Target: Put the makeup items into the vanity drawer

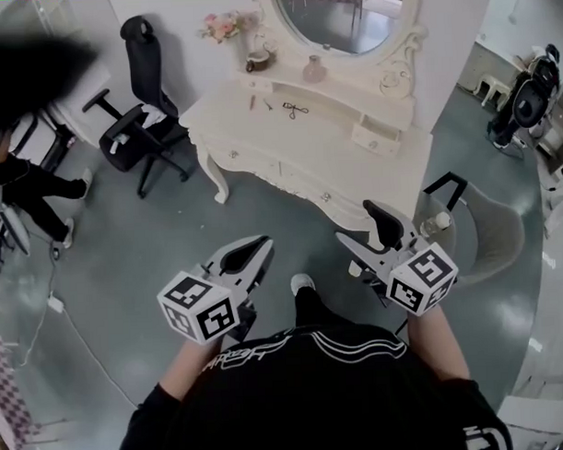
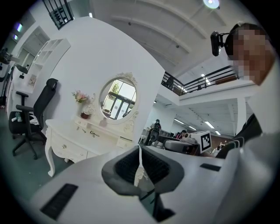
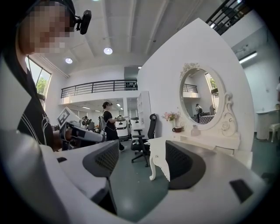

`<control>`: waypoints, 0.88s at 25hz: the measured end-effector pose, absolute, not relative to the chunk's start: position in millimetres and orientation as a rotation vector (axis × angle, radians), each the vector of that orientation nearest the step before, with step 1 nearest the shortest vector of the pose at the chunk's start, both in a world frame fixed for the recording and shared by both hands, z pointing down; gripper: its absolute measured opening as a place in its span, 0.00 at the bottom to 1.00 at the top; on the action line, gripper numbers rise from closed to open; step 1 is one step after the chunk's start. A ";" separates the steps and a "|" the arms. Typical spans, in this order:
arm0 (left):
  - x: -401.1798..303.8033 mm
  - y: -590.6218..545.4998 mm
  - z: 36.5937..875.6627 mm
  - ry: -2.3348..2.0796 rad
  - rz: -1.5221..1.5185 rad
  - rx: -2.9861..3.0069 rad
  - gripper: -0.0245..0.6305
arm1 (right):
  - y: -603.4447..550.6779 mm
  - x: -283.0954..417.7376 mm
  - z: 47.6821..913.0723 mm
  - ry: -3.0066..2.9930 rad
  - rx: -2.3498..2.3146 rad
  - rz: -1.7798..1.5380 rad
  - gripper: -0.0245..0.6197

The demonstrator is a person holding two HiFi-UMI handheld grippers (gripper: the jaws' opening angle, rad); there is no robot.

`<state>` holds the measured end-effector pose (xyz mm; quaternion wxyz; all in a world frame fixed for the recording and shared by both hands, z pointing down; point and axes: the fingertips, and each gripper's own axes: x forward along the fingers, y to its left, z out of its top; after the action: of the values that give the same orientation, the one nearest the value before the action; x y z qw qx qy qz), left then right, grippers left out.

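Approach step, I judge. Nearest, the left white two-jaw gripper [image 1: 248,257] has its jaws pressed together, empty. The right white two-jaw gripper [image 1: 367,235] gapes wide, empty. Beyond, small dark makeup tools [image 1: 294,108] lie near the back-left corner of the white carved vanity desk [image 1: 353,166], well apart from both. Next: close in and pull a front drawer [image 1: 303,184].

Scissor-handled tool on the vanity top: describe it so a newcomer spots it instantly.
Find the ornate white vanity table with its oval mirror. On its top, in front of the pale pink bottle on the raised shelf, lies a small dark metal tool. Unlike the plain stick-like items to its left, it has two loop handles.
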<state>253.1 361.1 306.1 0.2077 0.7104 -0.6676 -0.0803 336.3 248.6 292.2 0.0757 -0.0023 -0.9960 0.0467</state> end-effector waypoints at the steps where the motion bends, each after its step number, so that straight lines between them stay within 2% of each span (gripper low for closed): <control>1: 246.3 357.1 307.4 -1.866 -0.225 1.973 0.09 | 243.1 328.7 292.8 -2.991 -0.009 0.134 0.55; 9: 175.4 300.2 321.2 -1.911 -0.228 1.910 0.09 | 176.2 253.2 303.2 -2.994 -0.054 0.122 0.55; 22: 39.9 140.1 331.4 -1.886 -0.208 1.835 0.09 | 25.4 113.9 322.3 -2.923 -0.116 0.162 0.55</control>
<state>39.9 140.1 331.4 0.2482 0.6735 -0.6921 -0.0763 113.9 25.4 322.3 0.1057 -0.0393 -0.9921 0.0552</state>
